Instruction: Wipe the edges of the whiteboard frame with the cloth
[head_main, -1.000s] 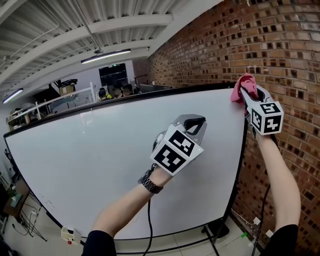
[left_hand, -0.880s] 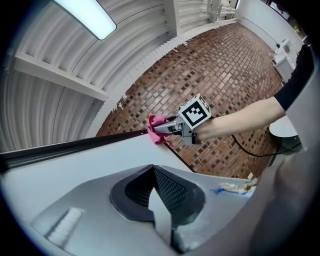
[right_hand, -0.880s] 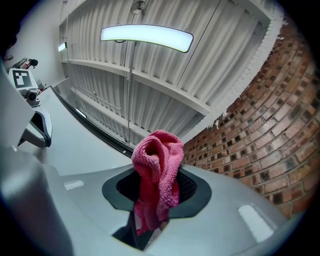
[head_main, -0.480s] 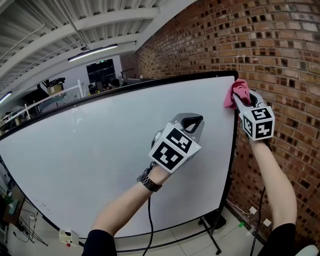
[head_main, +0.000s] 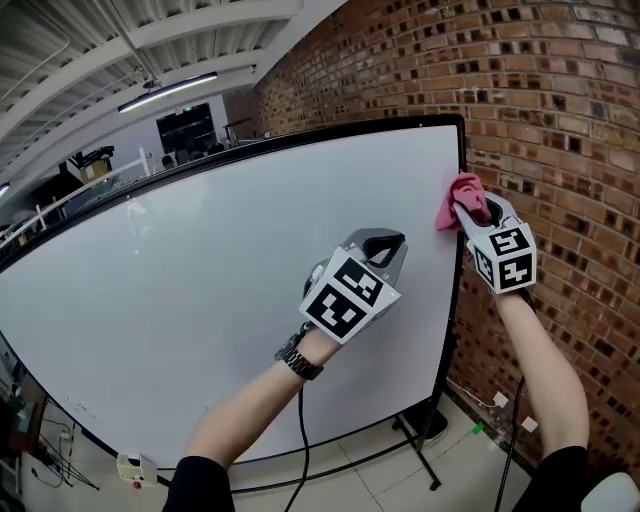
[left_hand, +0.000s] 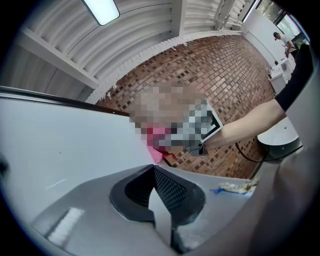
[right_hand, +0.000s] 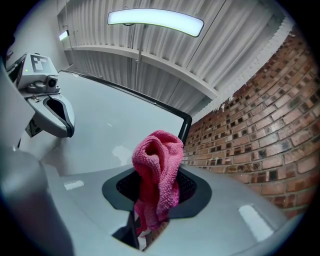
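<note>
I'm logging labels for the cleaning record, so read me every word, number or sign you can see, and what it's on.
No readable text anywhere.
On the whiteboard: nothing written.
On the left gripper cube and the right gripper cube: black-and-white square patterns only, no letters.
On the cloth: plain pink, no tag showing.
Far background: too small to read.

The light grey plastic left gripper (head_main: 385, 245) and matching right gripper (head_main: 472, 212) each bear a white cube with black square markers (head_main: 348, 297). A dark metal wristwatch (head_main: 298, 362) bands the left wrist. Thin black cables (head_main: 303, 440) run beside short black sleeves (head_main: 195, 487).
</note>
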